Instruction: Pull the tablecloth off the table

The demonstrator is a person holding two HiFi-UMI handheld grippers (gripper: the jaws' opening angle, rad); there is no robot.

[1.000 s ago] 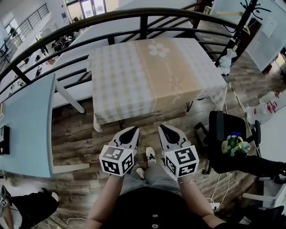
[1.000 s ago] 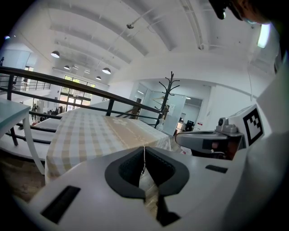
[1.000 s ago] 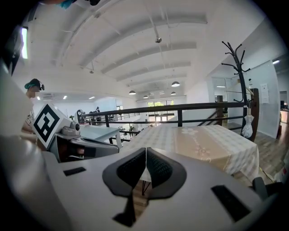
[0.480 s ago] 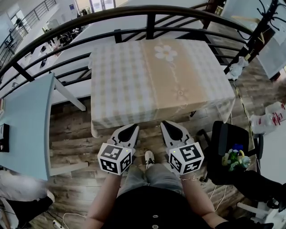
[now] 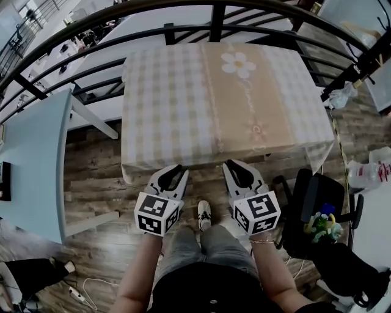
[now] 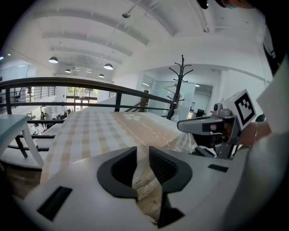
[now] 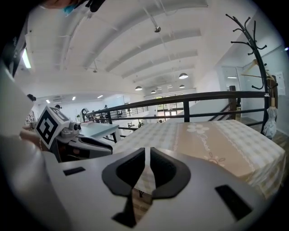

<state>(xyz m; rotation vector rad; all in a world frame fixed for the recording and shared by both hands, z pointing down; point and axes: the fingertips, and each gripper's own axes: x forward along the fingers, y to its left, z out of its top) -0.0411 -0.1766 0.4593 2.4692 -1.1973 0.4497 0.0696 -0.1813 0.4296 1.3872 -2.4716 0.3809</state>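
Observation:
A beige checked tablecloth (image 5: 214,98) with a daisy print covers the square table; its near hem hangs over the front edge. My left gripper (image 5: 173,171) has its tips at that hem, left of centre. Its jaws are opening, a narrow gap between them, and the cloth (image 6: 104,131) shows through the gap without the pads pressing on it. My right gripper (image 5: 235,166) reaches the hem right of centre, shut to a thin slit with nothing held. In the right gripper view the cloth (image 7: 216,140) lies just beyond the right gripper (image 7: 147,155). The left gripper (image 6: 143,153) points along the tabletop.
A black railing (image 5: 214,12) runs behind the table. A light blue table (image 5: 30,165) stands to the left. At the right, a black chair (image 5: 317,195) carries a colourful toy (image 5: 321,220). A coat rack (image 6: 180,85) stands beyond the table. The person's shoe (image 5: 204,214) is on the wooden floor.
Both grippers have moved forward from over the floor to the cloth's near hem, and the table has come closer in view.

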